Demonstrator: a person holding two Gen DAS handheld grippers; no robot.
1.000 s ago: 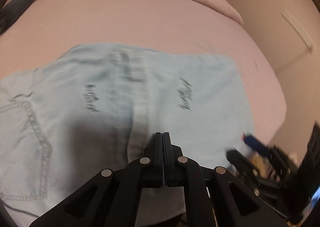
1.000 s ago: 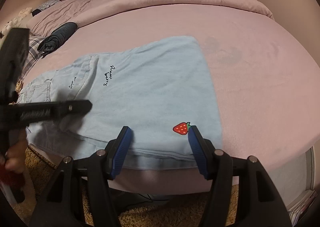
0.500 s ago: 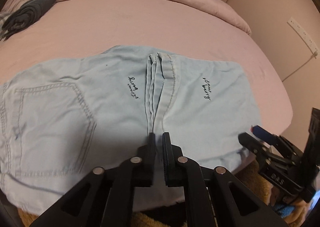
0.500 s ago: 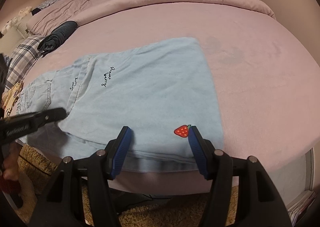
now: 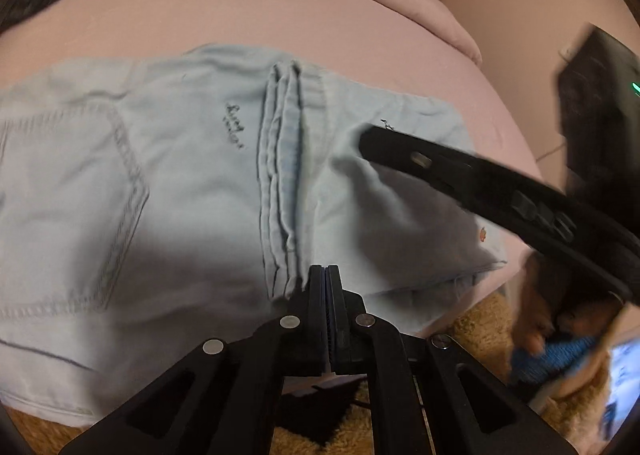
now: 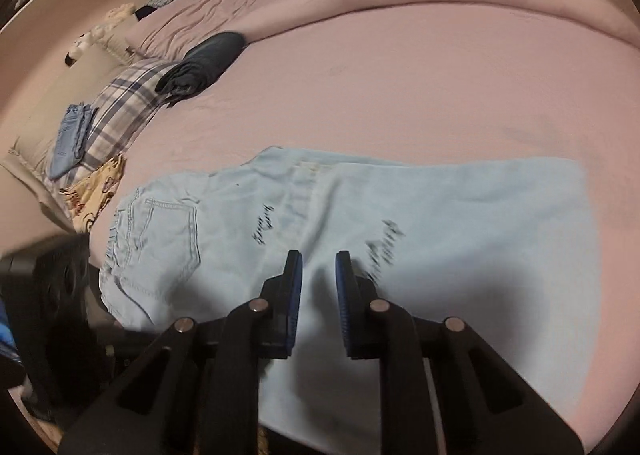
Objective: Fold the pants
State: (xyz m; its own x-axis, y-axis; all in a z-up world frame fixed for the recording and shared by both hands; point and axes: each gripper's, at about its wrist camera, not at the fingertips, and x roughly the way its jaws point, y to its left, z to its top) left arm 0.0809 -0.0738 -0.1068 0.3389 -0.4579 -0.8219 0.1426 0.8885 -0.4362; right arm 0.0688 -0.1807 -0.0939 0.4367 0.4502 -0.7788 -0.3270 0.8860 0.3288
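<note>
- The pants (image 5: 192,191) are seen spread flat across the pink bed cover (image 6: 400,87), just ahead of and beneath both grippers; a fold across the length appears to have been made already, since the hem edges (image 5: 282,175) lie stacked over the body of the garment.
- What is judged to remain is at least one further fold, and the squaring of the bundle — nothing in view shows that fold begun.
- The left gripper (image 5: 327,275) is pressed fully together, its tips at the near end of the stacked hems; whether any cloth is pinched between them cannot be told.
- The right gripper (image 6: 318,267) is being closed, a narrow gap left between its blue pads (image 6: 295,295); denim lies under that gap, but no cloth is gripped.
- The fabric is a pale blue denim, thick and matte, with raised double stitching around a patch pocket (image 5: 80,211) to the left of the left gripper.
- Dark script embroidery (image 5: 234,126) is set ahead of the closed tips, and a small strawberry motif (image 5: 483,233) off to their right.
- A rolled dark garment (image 6: 204,63) rests far ahead, well apart from the pants.
</note>
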